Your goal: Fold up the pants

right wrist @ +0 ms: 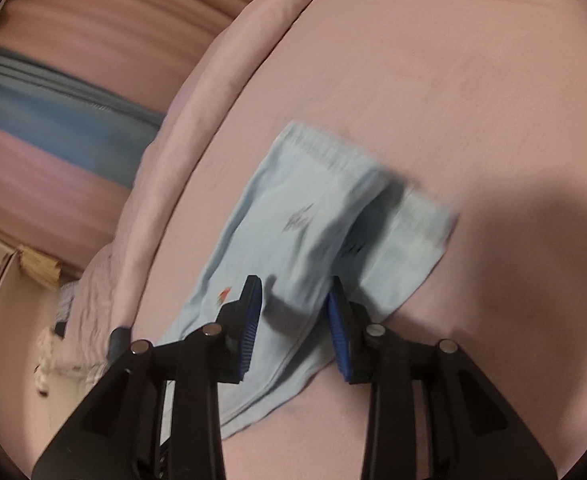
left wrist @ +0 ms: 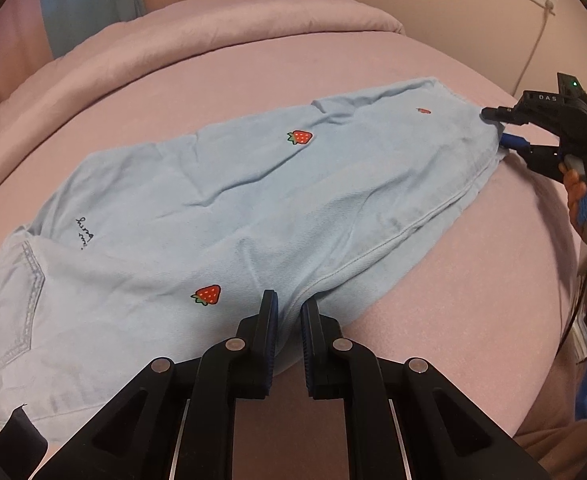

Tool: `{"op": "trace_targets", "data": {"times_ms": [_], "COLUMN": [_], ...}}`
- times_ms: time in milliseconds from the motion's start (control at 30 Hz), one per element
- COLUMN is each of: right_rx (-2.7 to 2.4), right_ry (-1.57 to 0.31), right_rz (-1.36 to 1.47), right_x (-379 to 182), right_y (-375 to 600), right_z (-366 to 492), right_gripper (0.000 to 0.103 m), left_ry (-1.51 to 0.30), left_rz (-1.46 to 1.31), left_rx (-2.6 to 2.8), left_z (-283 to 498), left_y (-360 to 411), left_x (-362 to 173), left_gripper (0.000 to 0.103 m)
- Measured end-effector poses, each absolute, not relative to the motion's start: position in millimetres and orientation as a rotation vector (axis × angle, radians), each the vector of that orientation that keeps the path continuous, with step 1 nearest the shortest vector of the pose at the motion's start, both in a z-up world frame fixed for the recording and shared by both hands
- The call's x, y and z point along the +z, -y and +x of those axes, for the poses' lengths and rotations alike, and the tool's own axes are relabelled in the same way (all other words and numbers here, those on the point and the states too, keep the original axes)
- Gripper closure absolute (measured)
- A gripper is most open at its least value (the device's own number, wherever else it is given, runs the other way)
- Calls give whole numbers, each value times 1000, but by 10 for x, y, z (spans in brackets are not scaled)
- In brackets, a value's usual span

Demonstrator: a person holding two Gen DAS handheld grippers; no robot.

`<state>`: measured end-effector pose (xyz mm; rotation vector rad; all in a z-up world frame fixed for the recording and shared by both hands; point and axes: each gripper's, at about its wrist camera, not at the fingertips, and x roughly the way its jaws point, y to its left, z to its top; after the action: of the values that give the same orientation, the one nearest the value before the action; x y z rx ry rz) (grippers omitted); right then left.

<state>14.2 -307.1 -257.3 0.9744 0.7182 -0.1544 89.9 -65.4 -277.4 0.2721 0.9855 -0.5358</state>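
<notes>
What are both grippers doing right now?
Left gripper: shut on the pants at the near edge.
Right gripper: open at the leg hem, gripping nothing.

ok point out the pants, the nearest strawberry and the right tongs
pants (left wrist: 221, 216): left wrist view, middle of the light blue cloth
strawberry (left wrist: 207, 294): left wrist view, centre of the red patch
right tongs (left wrist: 501, 132): left wrist view, midway between its tips at the cuff

pants (left wrist: 229, 208): light blue, with red strawberries and small black writing
bed sheet (left wrist: 221, 76): plain pink
curtain (right wrist: 73, 128): pink with a blue stripe
left gripper (left wrist: 289, 316): black, blue pads
</notes>
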Motion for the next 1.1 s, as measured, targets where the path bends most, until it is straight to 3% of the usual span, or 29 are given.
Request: {"op": "trace_targets", "data": {"times_ms": [100,167,333,500,700,833,933,1000,1100], "right_rx": [-161,-186,-190,-280,-280,-348,-501,-441,-227], "right_ry": [-677,-668,-603,-696,-705,-676,-640,-620,-646], "right_rz": [1005,983,868,1011,846,783,616,548,451], "right_x": [-2546,-2523,-2297,-2774,-2562,-2373,-2133,-1992,-1885], "right_y": [3205,3270,3136,3415,3311,3502,3503,3367,2937], "right_z": [96,75,-141,-311,-143,-169,-255,-265,-110], "right_gripper": [72,95,98,102,98,81,78,78,78], "left_ry": [-991,-994,-1011,-1034,-1051,-1045,-1043,-1043,-1094], "left_rz": [270,271,261,238,156,54,-8,-40,45], "left_rx": [-534,-532,-527,-560,-617,-620,-640,-688,-698], "left_z": [907,907,929,947,934,943,960,947,918], "left_y": [662,666,660,620,487,329,254,267,457], "left_x": [-2770,-2761,-2734,-2684,-2502,-2372,-2327,-2325,-2439], "left_gripper": [94,94,94,94,94,94,93,80,71]}}
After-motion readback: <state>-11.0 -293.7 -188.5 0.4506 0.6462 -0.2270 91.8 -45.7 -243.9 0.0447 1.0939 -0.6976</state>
